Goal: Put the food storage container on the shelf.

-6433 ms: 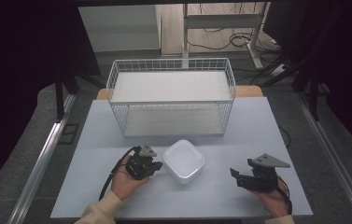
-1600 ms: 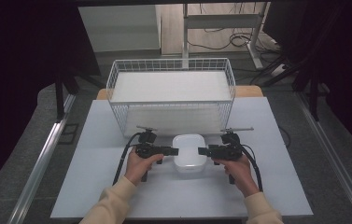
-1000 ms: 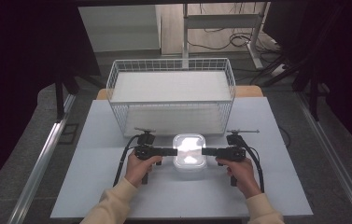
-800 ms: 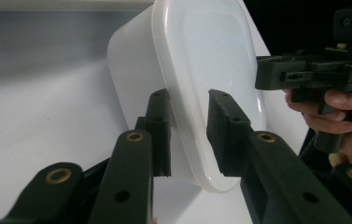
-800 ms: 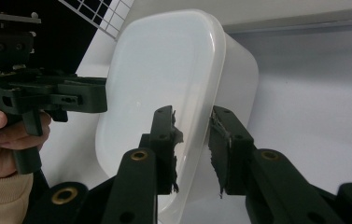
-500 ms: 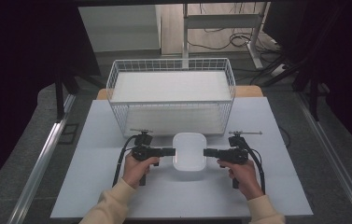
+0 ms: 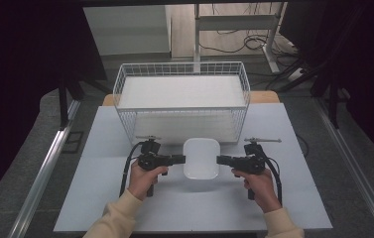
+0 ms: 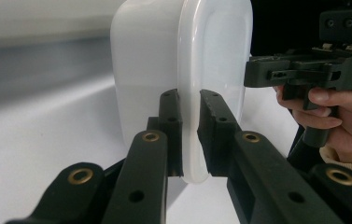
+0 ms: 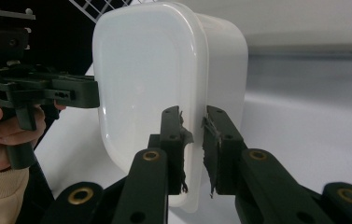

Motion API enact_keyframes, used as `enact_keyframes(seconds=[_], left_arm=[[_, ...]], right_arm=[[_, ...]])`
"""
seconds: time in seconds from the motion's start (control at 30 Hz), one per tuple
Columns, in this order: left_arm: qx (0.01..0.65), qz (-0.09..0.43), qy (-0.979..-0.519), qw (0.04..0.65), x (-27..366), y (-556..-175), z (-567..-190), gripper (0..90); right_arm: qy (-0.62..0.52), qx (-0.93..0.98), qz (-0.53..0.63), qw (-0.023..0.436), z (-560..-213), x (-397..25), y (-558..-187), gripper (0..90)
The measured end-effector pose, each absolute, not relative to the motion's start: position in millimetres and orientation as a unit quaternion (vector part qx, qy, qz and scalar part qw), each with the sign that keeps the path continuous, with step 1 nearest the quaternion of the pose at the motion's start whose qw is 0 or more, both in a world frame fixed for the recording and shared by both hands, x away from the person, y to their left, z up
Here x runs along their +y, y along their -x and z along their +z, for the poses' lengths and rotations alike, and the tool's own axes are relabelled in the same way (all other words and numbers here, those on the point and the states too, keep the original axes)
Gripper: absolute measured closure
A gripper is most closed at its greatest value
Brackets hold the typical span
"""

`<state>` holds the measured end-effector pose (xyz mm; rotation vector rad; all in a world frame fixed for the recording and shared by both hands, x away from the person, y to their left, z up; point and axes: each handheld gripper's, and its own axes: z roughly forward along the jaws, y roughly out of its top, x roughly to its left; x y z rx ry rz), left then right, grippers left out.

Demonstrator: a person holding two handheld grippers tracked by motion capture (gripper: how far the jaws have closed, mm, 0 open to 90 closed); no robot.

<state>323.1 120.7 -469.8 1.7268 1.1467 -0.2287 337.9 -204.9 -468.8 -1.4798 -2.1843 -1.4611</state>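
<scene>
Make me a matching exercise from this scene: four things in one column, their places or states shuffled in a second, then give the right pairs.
Things:
1. left gripper
2. right gripper
3. white container
4. wire basket

Places or states:
A. stands at the far side of the table, behind the container
B. clamps the container's rim from its right side
C. sits between the two grippers, held at both sides
D. clamps the container's rim from its left side

Pairs: 1-D, 2-B, 3-C, 4-A

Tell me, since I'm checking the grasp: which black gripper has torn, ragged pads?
The right gripper: its pads look frayed where they clamp the white plastic container's rim; the left gripper's look intact.
</scene>
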Motion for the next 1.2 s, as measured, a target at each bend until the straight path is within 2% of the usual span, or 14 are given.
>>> enact_keyframes(seconds=[0.73, 1.2], left_arm=[[0.424, -0.026, -0.725, 0.542, 134, -307, -413, 80.7], [0.418, 0.005, -0.719, 0.555, 152, -312, -374, 80.7]], right_arm=[[0.427, -0.734, -0.528, -0.013, -407, -191, -322, 77.6], [0.403, -0.737, -0.542, -0.023, -373, -173, -335, 77.6]])
